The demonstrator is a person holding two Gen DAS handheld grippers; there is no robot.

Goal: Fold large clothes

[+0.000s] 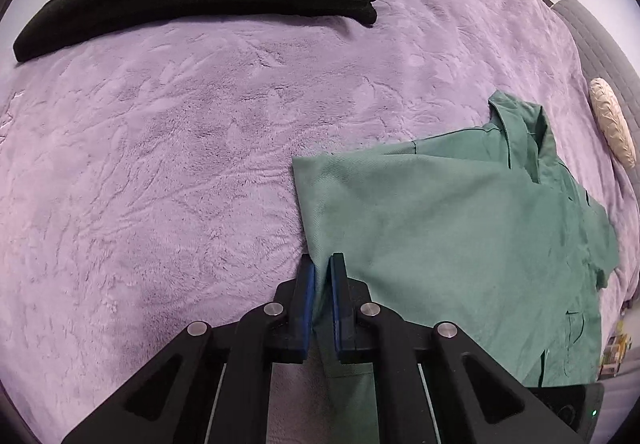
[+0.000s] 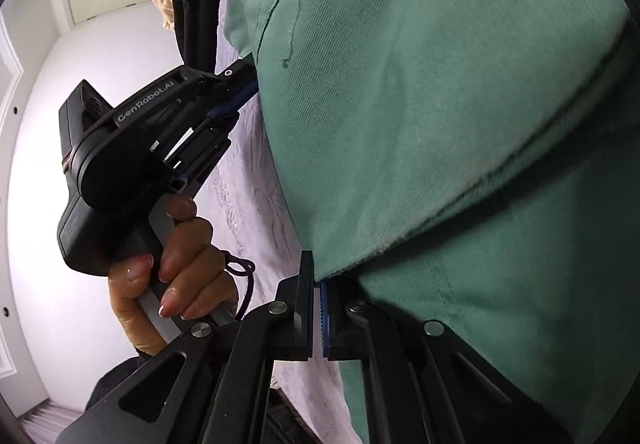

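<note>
The green twill work shirt (image 1: 448, 244) lies on the purple plush bed cover (image 1: 180, 164), its body stretching ahead and to the right of the left hand-held gripper (image 1: 322, 264), toward the collar at the far end. That gripper's blue pads pinch the shirt's near left edge. The right hand-held gripper (image 2: 314, 286) is clamped on another edge of the same shirt, the cloth draped close over its camera, and the left one appears just beside it. The next fold likely carries this held edge along the shirt's length, toward the collar.
</note>
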